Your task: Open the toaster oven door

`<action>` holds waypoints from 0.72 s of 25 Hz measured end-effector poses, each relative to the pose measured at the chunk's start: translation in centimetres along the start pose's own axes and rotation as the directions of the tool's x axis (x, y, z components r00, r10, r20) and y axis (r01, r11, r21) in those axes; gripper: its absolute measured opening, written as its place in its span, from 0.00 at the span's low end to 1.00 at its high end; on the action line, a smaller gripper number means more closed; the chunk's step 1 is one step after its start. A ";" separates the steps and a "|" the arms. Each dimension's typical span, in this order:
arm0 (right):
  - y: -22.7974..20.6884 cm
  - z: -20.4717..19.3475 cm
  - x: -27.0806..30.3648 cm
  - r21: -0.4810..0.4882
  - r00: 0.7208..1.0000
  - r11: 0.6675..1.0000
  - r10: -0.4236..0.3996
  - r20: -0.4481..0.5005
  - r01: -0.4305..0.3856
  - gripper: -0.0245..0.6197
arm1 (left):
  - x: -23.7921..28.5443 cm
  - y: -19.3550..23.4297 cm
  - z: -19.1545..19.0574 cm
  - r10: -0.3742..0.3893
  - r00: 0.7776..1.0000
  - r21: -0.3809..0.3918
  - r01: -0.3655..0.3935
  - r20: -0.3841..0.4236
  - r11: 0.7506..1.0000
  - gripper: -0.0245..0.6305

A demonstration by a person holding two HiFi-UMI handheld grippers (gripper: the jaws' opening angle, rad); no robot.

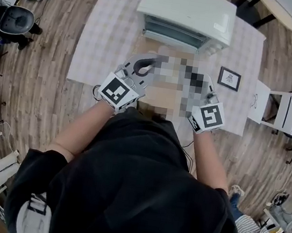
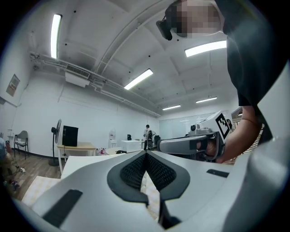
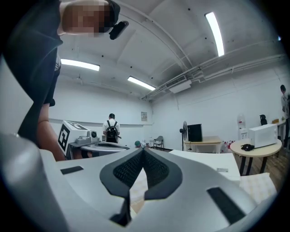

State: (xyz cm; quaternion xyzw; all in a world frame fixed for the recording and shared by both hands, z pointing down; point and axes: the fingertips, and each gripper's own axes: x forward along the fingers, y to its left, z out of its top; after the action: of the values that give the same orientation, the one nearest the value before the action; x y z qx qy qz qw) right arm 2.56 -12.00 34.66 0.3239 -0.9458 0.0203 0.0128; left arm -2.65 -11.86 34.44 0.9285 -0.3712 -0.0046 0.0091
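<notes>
Oven (image 1: 187,8): white, on the far middle of the checked tabletop (image 1: 101,36); its door (image 1: 171,35) is shut and faces the near edge.
Left tongs (image 2: 145,154): tips pressed together with nothing between them; held level in the air before the door, left of the oven's middle.
Right tongs (image 3: 143,151): tips likewise together and empty; held level before the door, right of the oven's middle.
Open room: a bare band of tabletop runs in front of the door to the near edge, and a broad bare stretch lies left of the oven.
Obstacle: a small frame (image 1: 229,78) lies right of the oven's front, between it and the right edge.
Edges: the oven's back sits close to the far edge; wood floor (image 1: 41,92) surrounds the tabletop; a white chair (image 1: 277,108) stands just past the right edge.
Head view only: oven, door, frame, tabletop outline; a mosaic patch covers the right tongs' tips there.
Gripper views only: the meeting tips, each other's tongs alongside, ceiling lights (image 2: 138,78), a fan (image 3: 185,129), a distant bystander (image 3: 111,129).
</notes>
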 end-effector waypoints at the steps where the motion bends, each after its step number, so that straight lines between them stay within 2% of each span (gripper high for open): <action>1: -0.2 0.1 -0.2 0.006 1.000 1.000 -0.002 0.002 0.002 0.06 | 0.0 -0.2 0.0 -0.005 1.000 0.000 0.005 0.003 1.000 0.06; 5: -0.4 0.6 -0.4 0.023 1.000 1.000 -0.002 0.011 0.001 0.06 | -0.3 -0.3 0.6 -0.011 1.000 -0.009 0.012 0.019 1.000 0.06; 18: -0.5 0.5 -0.9 -0.007 1.000 1.000 -0.018 0.002 0.018 0.06 | -0.4 -0.5 1.0 -0.012 1.000 0.007 0.012 0.015 1.000 0.06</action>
State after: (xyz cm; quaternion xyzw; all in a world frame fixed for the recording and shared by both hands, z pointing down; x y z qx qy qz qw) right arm 3.56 -11.90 34.18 0.3324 -0.9429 0.0167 0.0133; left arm -2.59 -11.28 33.39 0.9307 -0.3656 -0.0102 0.0032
